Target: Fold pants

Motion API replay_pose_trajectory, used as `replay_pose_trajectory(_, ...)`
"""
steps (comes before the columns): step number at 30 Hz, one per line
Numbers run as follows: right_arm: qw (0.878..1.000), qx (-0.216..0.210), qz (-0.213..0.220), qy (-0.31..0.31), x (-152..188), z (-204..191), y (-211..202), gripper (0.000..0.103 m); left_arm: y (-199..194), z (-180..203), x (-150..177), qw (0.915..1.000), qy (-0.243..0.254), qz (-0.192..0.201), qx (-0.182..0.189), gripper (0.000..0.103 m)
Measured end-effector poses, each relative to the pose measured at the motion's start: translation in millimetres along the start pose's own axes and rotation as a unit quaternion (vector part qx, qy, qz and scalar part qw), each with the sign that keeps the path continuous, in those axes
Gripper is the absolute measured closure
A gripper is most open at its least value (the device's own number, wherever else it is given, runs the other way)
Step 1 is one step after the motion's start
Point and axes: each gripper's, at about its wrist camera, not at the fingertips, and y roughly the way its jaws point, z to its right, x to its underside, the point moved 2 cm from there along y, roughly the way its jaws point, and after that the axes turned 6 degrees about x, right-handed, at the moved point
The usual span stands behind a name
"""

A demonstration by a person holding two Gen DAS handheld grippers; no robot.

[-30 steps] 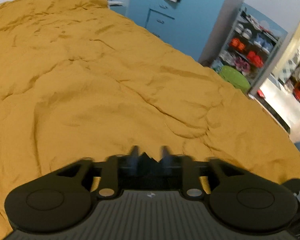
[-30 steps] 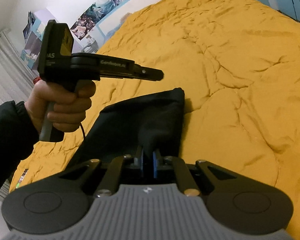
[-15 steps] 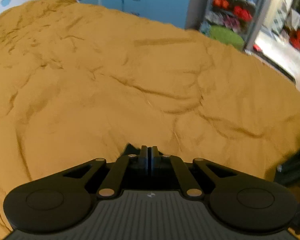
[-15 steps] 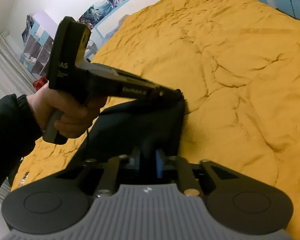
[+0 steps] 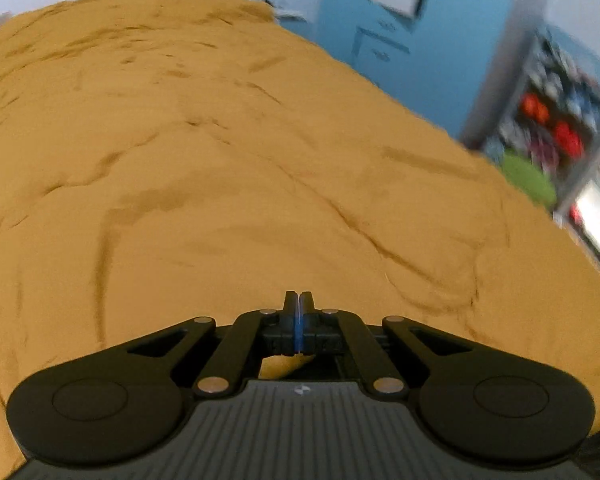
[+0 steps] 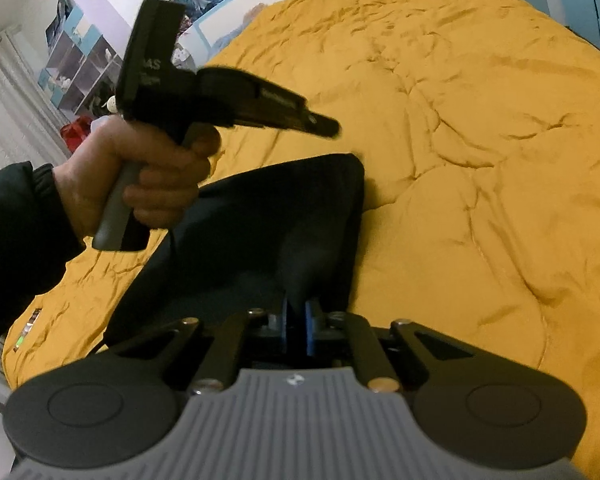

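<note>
Two grippers: right gripper (image 6: 296, 320) pinches the pants (image 6: 260, 240), which stretch away ahead of its jaws on the bed (image 6: 480, 160); left gripper (image 6: 328, 126), jaws pressed together empty, hovers above their far edge.

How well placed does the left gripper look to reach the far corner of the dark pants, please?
Probably yes. The left gripper, shut with nothing between its fingers, hangs just above the far corner of the dark pants on the yellow duvet. Nothing lies between them, but it must open first. The right gripper grips the near end.

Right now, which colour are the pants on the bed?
Black, or a very dark navy; the pants show best in the right wrist view.
</note>
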Motion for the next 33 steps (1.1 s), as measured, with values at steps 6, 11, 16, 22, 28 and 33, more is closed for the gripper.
replay_pose_trajectory(6,1.0,0.007,0.026,0.008,-6.2,10.2,-12.5,0.071,-86.1,-16.6,26.5,0.9949,-0.043,0.084,-0.036,0.082)
replay_pose_trajectory(11,0.994,-0.006,0.105,-0.008,-14.3,2.3,-34.5,0.08,-147.7,-11.4,92.4,0.9906,-0.058,0.112,-0.051,0.075)
replay_pose_trajectory(16,0.987,-0.014,0.127,-0.1,-7.9,-28.4,-33.3,0.084,-166.2,18.7,145.9,0.9862,0.008,0.127,-0.106,0.075)
replay_pose_trajectory(22,0.978,0.02,0.074,-0.196,9.7,-51.3,-12.2,0.083,-141.9,24.9,185.9,0.9925,-0.007,0.065,-0.104,0.075)
replay_pose_trajectory(28,0.984,-0.014,-0.014,-0.179,15.4,-32.6,-16.3,0.084,-156.7,22.4,205.6,0.9976,-0.038,0.032,-0.049,0.075)
replay_pose_trajectory(33,0.994,-0.063,0.045,-0.072,-1.2,-5.9,-35.2,0.069,-183.4,-6.8,199.6,0.9912,-0.111,0.059,-0.042,0.059)
